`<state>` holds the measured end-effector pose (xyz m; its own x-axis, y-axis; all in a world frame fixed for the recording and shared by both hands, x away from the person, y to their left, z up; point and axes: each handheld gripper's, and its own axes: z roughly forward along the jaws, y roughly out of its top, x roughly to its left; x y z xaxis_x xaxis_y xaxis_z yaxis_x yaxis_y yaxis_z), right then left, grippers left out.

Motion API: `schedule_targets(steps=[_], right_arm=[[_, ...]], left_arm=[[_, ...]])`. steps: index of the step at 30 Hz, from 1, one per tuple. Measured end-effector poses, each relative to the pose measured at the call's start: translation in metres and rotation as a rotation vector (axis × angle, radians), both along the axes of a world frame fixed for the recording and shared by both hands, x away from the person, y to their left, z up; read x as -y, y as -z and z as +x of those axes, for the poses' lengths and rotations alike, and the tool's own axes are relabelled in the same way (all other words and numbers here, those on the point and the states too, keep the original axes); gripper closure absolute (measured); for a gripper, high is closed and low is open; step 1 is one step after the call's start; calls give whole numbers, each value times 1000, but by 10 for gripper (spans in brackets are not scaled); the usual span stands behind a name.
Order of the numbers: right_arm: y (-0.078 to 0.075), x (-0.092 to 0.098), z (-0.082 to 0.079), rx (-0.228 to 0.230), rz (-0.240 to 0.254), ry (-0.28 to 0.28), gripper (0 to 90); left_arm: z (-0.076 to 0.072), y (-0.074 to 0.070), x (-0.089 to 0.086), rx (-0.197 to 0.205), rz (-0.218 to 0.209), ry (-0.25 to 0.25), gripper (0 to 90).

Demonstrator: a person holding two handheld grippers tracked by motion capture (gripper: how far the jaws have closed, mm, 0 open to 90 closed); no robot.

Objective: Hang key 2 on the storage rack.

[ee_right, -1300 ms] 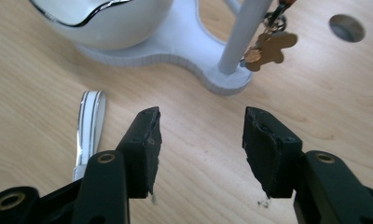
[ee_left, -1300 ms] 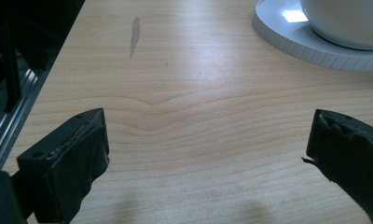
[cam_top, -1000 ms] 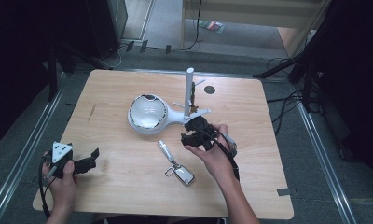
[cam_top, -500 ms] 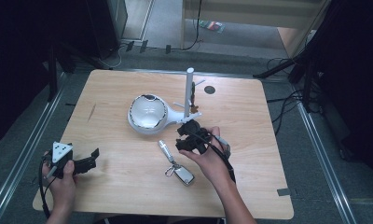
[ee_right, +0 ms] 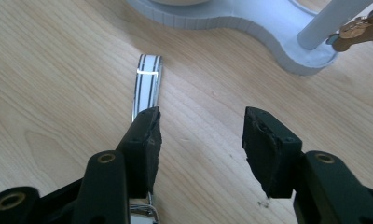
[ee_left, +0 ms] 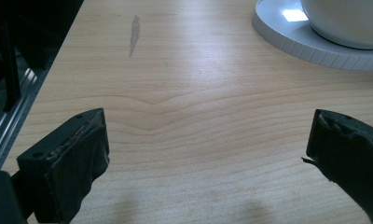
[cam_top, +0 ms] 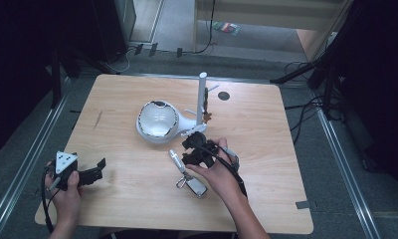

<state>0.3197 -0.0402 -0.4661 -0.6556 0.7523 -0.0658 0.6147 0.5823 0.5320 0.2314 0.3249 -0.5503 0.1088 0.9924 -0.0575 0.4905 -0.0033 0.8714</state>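
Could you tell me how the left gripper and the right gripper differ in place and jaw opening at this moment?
The left gripper sits at the table's near left corner over bare wood; the right gripper is mid-table beside the striped strap of the key fob. The left gripper's jaws stand wide apart; the right gripper's are narrower. Both are open and hold nothing.

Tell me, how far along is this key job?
Nothing looks done yet: the key fob with its striped strap lies flat on the table. In hand: the right gripper hovers over the strap, open, gripping nothing. The left gripper waits, open. Left: probably grasping it, perhaps for the stand.
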Motion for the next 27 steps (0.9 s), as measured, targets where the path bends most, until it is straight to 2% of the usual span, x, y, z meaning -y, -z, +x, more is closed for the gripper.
schedule_targets(steps=[4,19,27], right_arm=[[2,-4,0,-24,-8,0,525],[13,-16,-1,-92,-34,-40,502],[20,-23,-3,-132,-58,-53,559]], left_arm=[[0,0,0,-1,0,0,0],[0,0,0,-1,-2,1,0],[0,0,0,-2,-4,0,0]])
